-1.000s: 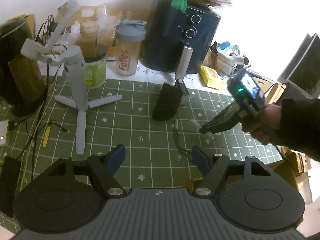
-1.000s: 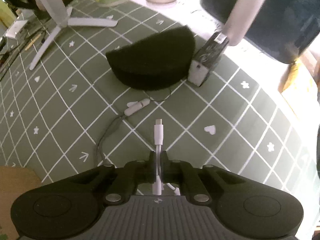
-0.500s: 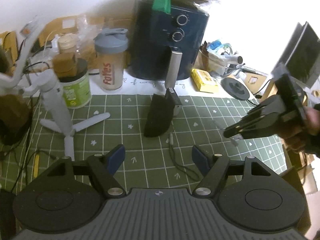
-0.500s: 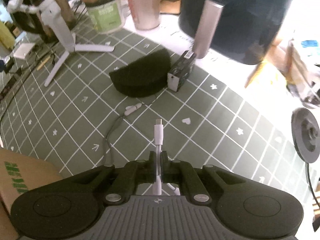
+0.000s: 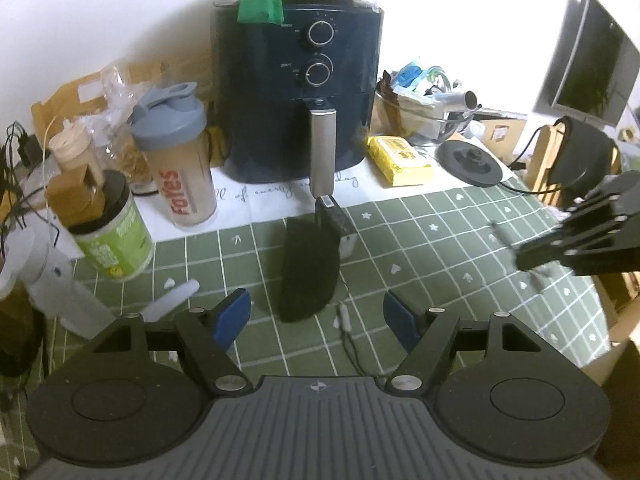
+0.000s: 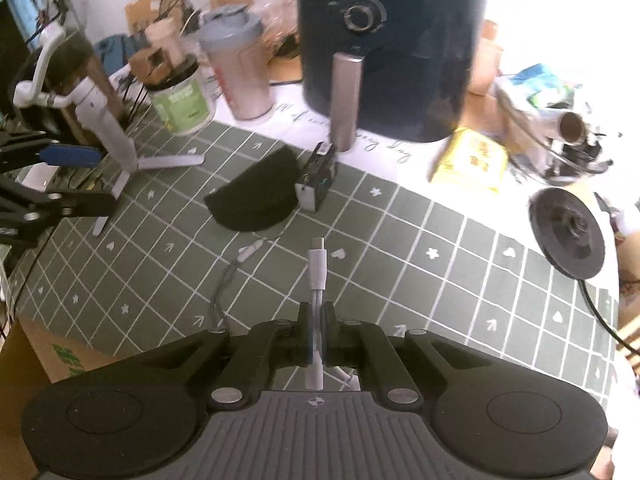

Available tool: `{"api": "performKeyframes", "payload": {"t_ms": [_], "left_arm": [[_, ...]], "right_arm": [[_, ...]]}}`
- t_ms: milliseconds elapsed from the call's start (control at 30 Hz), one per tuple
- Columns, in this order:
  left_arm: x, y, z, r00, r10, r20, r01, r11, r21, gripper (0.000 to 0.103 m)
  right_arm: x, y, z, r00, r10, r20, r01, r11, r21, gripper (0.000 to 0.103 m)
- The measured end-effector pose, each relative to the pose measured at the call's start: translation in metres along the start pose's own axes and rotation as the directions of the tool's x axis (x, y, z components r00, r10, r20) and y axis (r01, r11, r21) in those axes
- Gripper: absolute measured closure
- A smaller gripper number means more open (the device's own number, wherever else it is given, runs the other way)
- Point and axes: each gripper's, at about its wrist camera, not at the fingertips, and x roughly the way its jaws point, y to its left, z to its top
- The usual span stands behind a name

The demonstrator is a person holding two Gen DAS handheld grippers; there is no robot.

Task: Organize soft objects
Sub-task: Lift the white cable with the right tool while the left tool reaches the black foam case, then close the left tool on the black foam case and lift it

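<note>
The counter [image 5: 440, 240] is covered by a green checked mat that serves as the working patch, with the bulky household things pushed to its back edge, probably to leave the middle free for sorting. Largest of these is the dark air fryer [image 5: 300, 92], its metal handle pointing toward the mat; beside it stand a shaker bottle [image 5: 176, 160] and a green-labelled tub [image 5: 112, 236], while a white tripod stand [image 6: 104, 120] spreads its legs onto the mat. In front of the fryer handle lies the black soft pouch [image 5: 308, 268], a half-moon shape flat on the mat and touching a small dark box [image 6: 316, 180] at one end; it looks like the soft thing to be handled next. The left claw [image 5: 316, 316] hangs above it with jaws spread and nothing between them, seemingly lined up to take it. The right claw [image 6: 316, 328] is held off the mat, jaws pressed together on the white cable [image 6: 318, 268], whose plug sticks out forward, so the cord is carried clear. A thin grey cord [image 6: 228, 280] lies loose on the mat near the pouch.
</note>
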Motion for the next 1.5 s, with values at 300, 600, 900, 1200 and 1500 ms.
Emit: {"api": "performKeyframes", "payload": {"t_ms": [300,600,900,1200,1500], "left_arm": [[0.050,0.008,0.003,0.999,0.014,-0.048,-0.012,0.999,0.037,0.026],[0.108,0.015,-0.001,0.991,-0.005,-0.131,0.015,0.997,0.071,0.025],[0.155,0.017,-0.004,0.981,-0.030,-0.191,0.048,0.995,0.087,0.026],[0.164,0.014,-0.006,0.973,-0.035,-0.229,0.063,0.992,0.113,0.056],[0.105,0.021,-0.004,0.989,-0.031,-0.144,0.040,0.998,0.054,0.057]], "right_arm": [[-0.021,-0.015,-0.027,0.999,-0.038,0.012,0.036,0.994,0.103,0.097],[-0.032,-0.022,-0.054,0.996,-0.087,-0.021,0.090,0.979,0.182,0.097],[-0.060,-0.031,-0.084,0.988,-0.148,-0.042,0.154,0.947,0.283,0.097],[-0.095,-0.038,-0.104,0.978,-0.205,-0.026,0.201,0.916,0.346,0.097],[-0.118,-0.040,-0.095,0.984,-0.169,0.048,0.143,0.931,0.334,0.097]]}}
